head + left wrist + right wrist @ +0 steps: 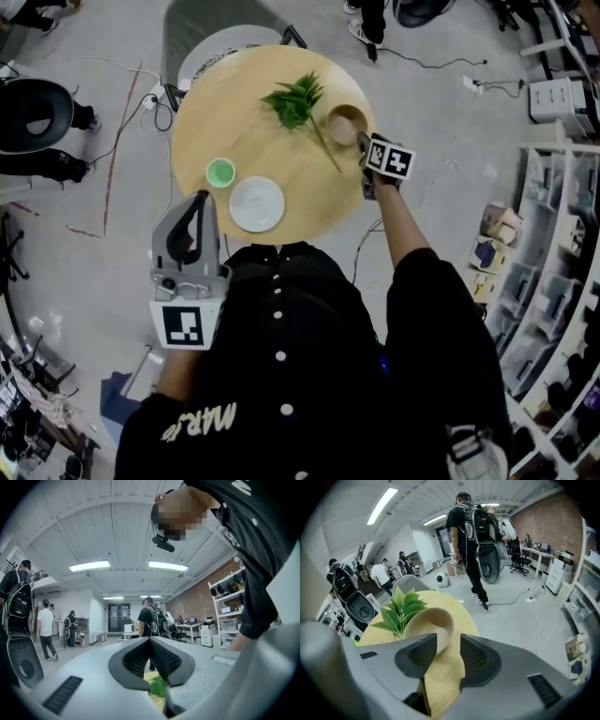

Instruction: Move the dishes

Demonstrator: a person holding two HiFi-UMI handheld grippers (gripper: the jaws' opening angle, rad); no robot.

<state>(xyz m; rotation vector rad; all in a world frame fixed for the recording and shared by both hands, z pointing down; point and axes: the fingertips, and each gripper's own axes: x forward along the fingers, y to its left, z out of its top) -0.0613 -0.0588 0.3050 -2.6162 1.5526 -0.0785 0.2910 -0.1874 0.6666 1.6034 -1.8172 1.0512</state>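
Note:
On the round wooden table [246, 127] stand a tan bowl [345, 124], a small green cup [221, 172] and a white plate [256, 203]. A leafy green sprig [295, 101] lies beside the bowl. My right gripper [362, 150] points down at the bowl's near edge. In the right gripper view its jaws [449, 639] stand apart, with the bowl's [431, 623] near rim just inside the left jaw and bare table [445, 677] showing in the gap. My left gripper [199, 202] is held level close to my body, off the table's near edge, its jaws [150, 639] closed together and empty.
A grey chair [220, 37] stands at the table's far side. Cables run across the floor [122, 122]. Shelving [553, 234] fills the right side. A person with a backpack [471, 536] stands beyond the table, with others further off.

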